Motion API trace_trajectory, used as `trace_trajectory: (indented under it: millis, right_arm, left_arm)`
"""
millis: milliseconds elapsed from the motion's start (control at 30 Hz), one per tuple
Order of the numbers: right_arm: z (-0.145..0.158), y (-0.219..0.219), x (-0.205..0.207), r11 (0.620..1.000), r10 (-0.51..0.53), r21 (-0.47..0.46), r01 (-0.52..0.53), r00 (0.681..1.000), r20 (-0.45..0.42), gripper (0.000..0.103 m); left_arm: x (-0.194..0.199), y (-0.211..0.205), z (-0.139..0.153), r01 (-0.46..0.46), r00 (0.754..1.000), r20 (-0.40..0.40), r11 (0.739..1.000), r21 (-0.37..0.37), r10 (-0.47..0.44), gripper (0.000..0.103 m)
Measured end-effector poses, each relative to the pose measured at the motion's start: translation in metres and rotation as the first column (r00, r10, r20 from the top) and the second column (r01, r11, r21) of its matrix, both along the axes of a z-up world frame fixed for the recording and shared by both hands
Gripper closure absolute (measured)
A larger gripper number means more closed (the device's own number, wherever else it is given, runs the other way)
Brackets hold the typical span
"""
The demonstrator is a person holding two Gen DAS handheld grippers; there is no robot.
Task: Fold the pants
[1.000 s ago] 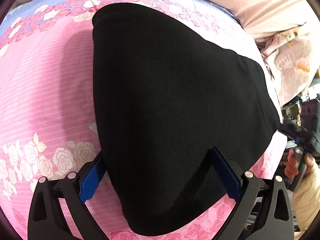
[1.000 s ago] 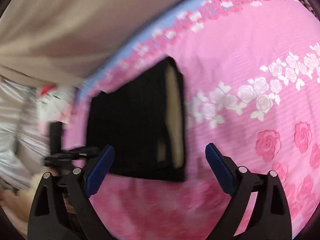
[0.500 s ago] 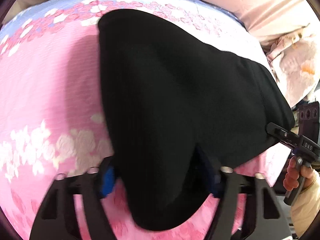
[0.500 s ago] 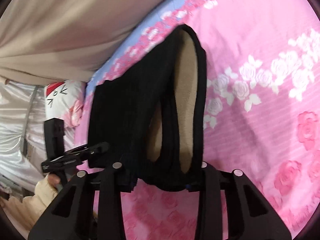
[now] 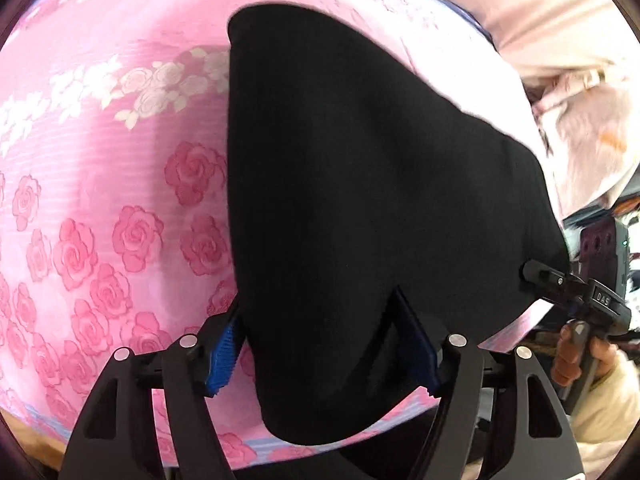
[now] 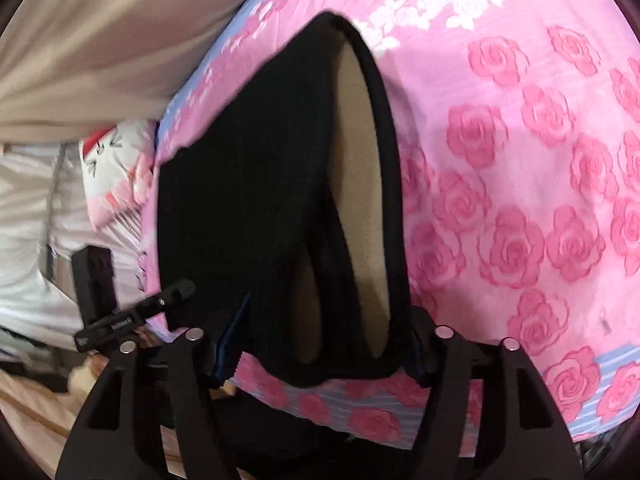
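Note:
Black pants [image 5: 372,200] lie folded on a pink rose-print bed sheet [image 5: 100,184]. My left gripper [image 5: 320,348] is shut on the near edge of the pants, blue pads pressed into the thick cloth. In the right wrist view the pants [image 6: 248,208] show a beige lining [image 6: 356,152] at the open waistband. My right gripper [image 6: 316,352] is shut on the waistband end near the bed's edge. Each gripper also shows in the other's view: the right gripper [image 5: 576,296] and the left gripper [image 6: 132,316].
A beige blanket [image 6: 100,36] and a pillow with a cat print [image 6: 108,168] lie at the far side of the bed. A floral pillow [image 5: 588,136] lies at the right. The sheet's [image 6: 520,160] striped edge runs along the bed's near side.
Both grippers went from open around the pants to clamped on them. They have pulled the pants toward the near edge of the bed; more rose print now shows beyond.

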State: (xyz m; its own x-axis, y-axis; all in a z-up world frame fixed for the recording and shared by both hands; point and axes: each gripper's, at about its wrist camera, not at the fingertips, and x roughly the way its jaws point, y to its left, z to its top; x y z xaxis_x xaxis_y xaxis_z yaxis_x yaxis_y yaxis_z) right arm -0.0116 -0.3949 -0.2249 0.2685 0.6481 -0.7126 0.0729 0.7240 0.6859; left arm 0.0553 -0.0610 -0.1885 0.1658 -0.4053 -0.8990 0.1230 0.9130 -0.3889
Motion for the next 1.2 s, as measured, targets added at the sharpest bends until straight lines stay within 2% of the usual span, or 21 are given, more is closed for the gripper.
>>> trace_trajectory:
  millis: [100,167,233,300,400,467,533,600,667,767,833,1000,1200]
  right_arm:
    - [0.017,-0.008,0.017,1.0,0.02,0.018,-0.021,0.998,0.052,0.017]
    - [0.011,-0.007,0.028,0.998,0.058,0.031,-0.058,0.998,0.021,0.017]
    - [0.005,-0.012,0.034,0.999,0.047,0.016,-0.047,0.999,-0.001,0.017]
    - [0.012,-0.022,0.029,1.0,-0.016,0.019,0.016,0.999,0.044,0.017]
    - [0.029,-0.039,0.019,0.995,-0.096,0.016,0.095,0.99,0.099,0.017]
    - [0.034,-0.034,0.024,0.996,-0.089,0.019,0.087,0.99,0.108,0.016]
    - [0.026,-0.024,0.035,0.999,-0.043,-0.027,0.046,0.993,0.11,0.016]
    - [0.008,-0.012,0.046,0.998,0.008,-0.063,-0.005,0.999,0.045,0.016]
    - [-0.006,-0.006,0.046,0.998,0.032,-0.046,-0.031,0.999,0.007,0.014]
    - [-0.005,-0.004,0.044,0.997,0.059,-0.062,-0.056,0.997,0.048,0.011]
    - [-0.004,-0.003,0.048,0.997,0.06,-0.049,-0.057,0.997,0.055,0.011]
    - [-0.009,-0.02,0.049,0.999,-0.004,0.05,0.003,0.999,0.035,0.007]
    - [-0.008,-0.009,0.049,0.995,0.049,0.08,-0.052,0.998,0.046,0.011]
  left_arm:
    - [0.015,0.003,0.017,0.003,0.998,0.069,0.999,0.04,-0.005,0.032]
    - [0.026,0.002,0.021,-0.003,0.996,0.093,0.998,0.057,-0.003,0.024]
    - [0.033,-0.005,0.021,0.005,0.996,0.093,0.992,0.125,-0.017,0.023]
    - [0.035,-0.015,0.021,0.037,0.994,0.09,0.976,0.215,-0.058,0.023]
    - [0.037,-0.027,0.021,0.048,0.993,0.09,0.963,0.264,-0.074,0.022]
    - [0.039,-0.033,0.013,0.043,0.997,0.057,0.965,0.259,-0.06,0.019]
    - [0.039,-0.027,0.006,0.021,0.999,0.032,0.967,0.254,-0.03,0.015]
    - [0.042,-0.026,0.003,0.004,1.0,0.01,0.97,0.243,-0.007,0.009]
    - [0.045,-0.024,0.0,-0.008,1.0,-0.007,0.97,0.243,0.01,0.005]
    - [0.046,-0.022,-0.002,-0.003,1.0,-0.009,0.972,0.235,0.006,0.005]
    - [0.047,-0.023,-0.004,-0.011,1.0,-0.021,0.975,0.222,0.016,0.005]
    - [0.047,-0.013,-0.014,-0.066,0.995,-0.062,0.99,0.124,0.075,0.005]
    - [0.043,0.004,-0.011,-0.059,0.996,-0.054,0.995,0.086,0.064,0.005]
